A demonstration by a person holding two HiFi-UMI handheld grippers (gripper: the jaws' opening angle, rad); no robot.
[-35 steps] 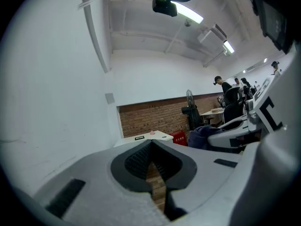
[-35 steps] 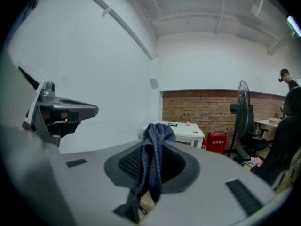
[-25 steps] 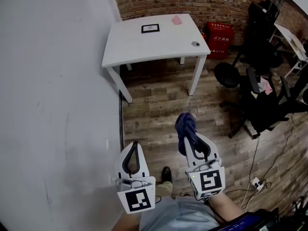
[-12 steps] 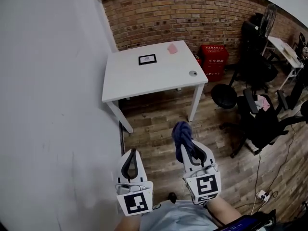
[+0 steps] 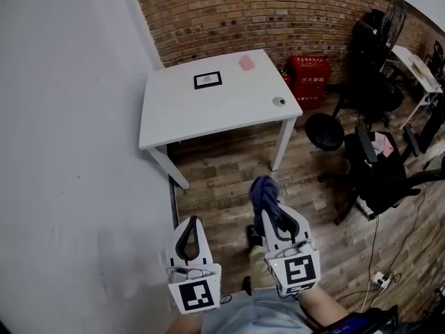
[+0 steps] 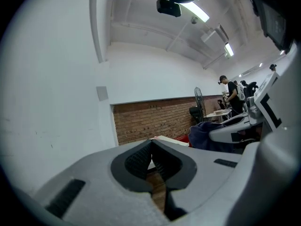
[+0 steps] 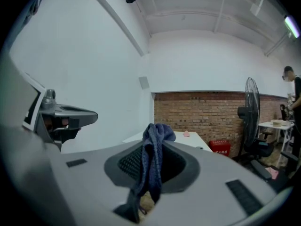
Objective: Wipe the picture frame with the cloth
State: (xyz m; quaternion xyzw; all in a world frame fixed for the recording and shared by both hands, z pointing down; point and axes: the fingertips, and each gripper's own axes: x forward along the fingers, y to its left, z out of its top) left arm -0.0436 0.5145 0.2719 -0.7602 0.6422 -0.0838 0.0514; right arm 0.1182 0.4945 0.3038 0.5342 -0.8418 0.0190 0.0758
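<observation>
The black picture frame lies flat on the white table, near its far edge by the brick wall and well apart from both grippers. The dark blue cloth is pinched in the right gripper. The left gripper has its jaws pressed together on nothing.

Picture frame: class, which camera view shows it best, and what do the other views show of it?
The head view: the picture frame lies flat on the white table, whole, seen from above. Both gripper views catch only the table edge-on; no frame can be made out there.
</observation>
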